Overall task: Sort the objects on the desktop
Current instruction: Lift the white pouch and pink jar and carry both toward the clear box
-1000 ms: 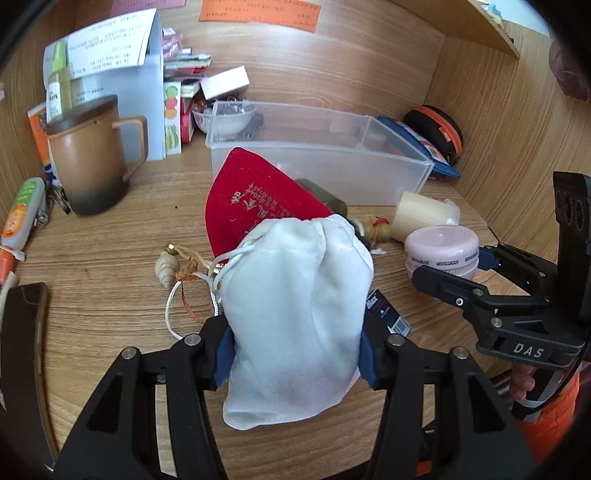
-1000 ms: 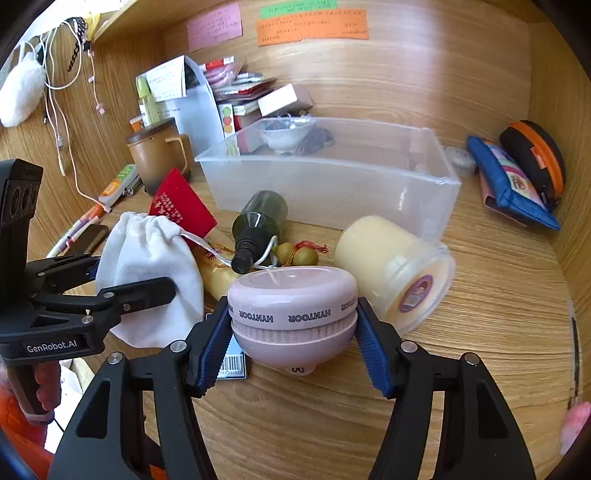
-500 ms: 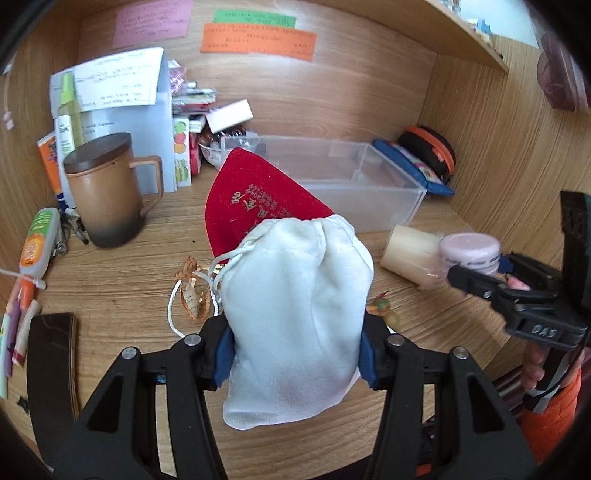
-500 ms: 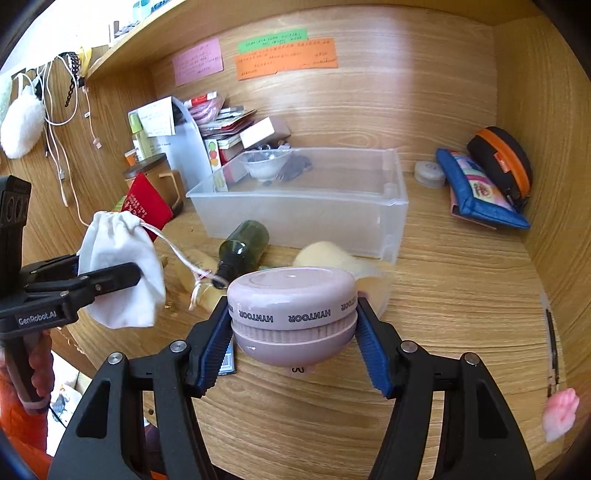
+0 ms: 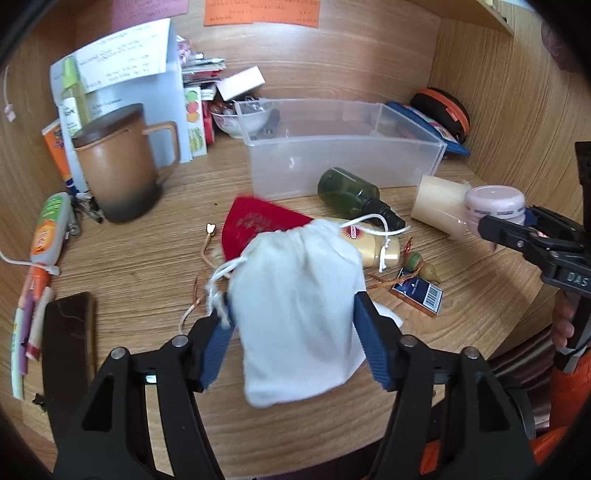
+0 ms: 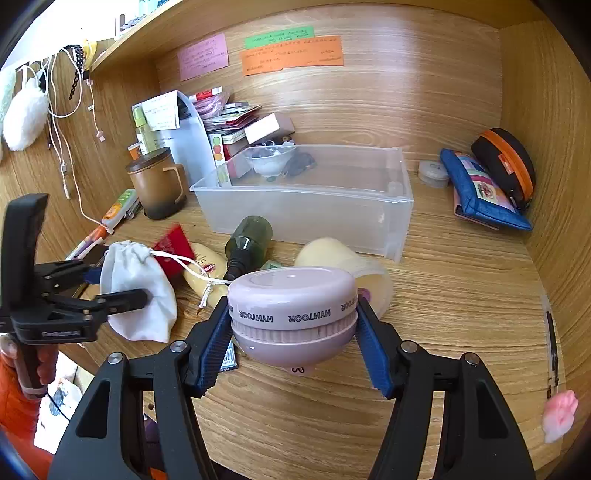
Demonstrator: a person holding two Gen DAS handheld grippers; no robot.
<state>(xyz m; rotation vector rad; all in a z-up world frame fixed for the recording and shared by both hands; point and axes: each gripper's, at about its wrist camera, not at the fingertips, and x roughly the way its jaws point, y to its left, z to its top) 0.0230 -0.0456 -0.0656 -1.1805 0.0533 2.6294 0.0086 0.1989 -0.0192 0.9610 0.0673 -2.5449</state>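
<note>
Two fisheye wrist views, each looking forward and down along its own tool into a wooden alcove.

The left wrist camera sits close behind the left tool [image 5: 293, 343], whose black arms fill the lower frame, tilted down at the table [image 5: 147, 258]; the right tool [image 5: 517, 229] enters at the right edge. The right wrist camera sits equally close behind the right tool [image 6: 293, 332], with the left tool [image 6: 122, 291] at the left edge. Both views share the clear bin [image 5: 343, 147] [image 6: 306, 199], the brown mug [image 5: 118, 170] [image 6: 159, 184] and the orange note [image 5: 262, 13] [image 6: 291, 55] on the back wall.
</note>
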